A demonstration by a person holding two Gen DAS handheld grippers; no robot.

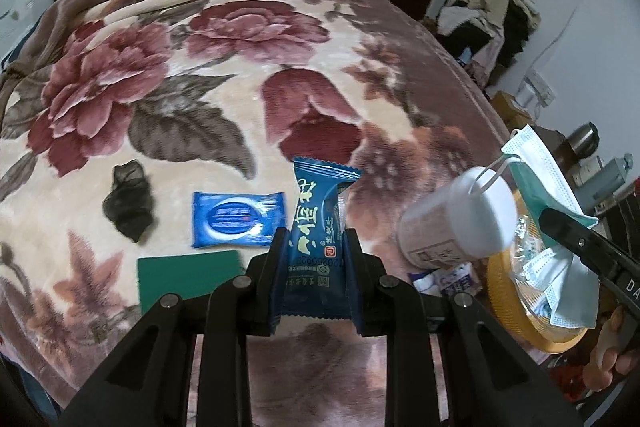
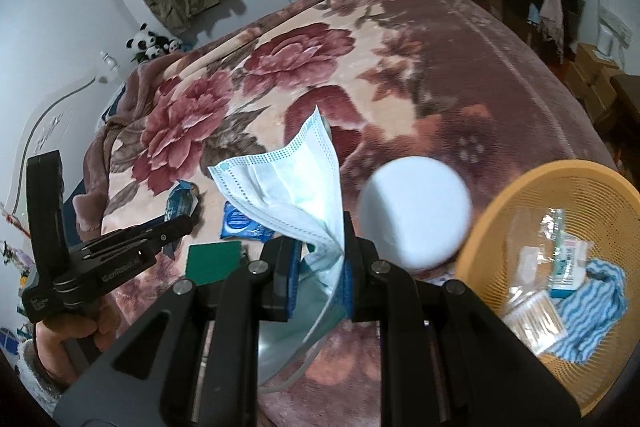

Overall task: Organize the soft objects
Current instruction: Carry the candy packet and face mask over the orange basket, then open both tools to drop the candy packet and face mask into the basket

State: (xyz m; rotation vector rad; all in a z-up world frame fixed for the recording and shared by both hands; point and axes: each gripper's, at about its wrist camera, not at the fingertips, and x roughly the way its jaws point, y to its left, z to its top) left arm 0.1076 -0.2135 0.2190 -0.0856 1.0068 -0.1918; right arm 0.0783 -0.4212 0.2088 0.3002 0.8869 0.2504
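My left gripper is shut on a dark blue snack packet and holds it upright above the floral blanket. In the right wrist view the same left gripper hangs at the left with that packet. My right gripper is shut on a pale blue face mask, whose ear loops dangle below the fingers. From the left wrist view, the right gripper and mask hang over the yellow basket. A blue wet-wipes pack, a green pad and a dark mesh piece lie on the bed.
A white-lidded jar lies on its side just left of the basket rim. The basket holds cotton swabs, a blue striped cloth and small packets. Piled clothes, boxes and a door stand beyond the bed's right side.
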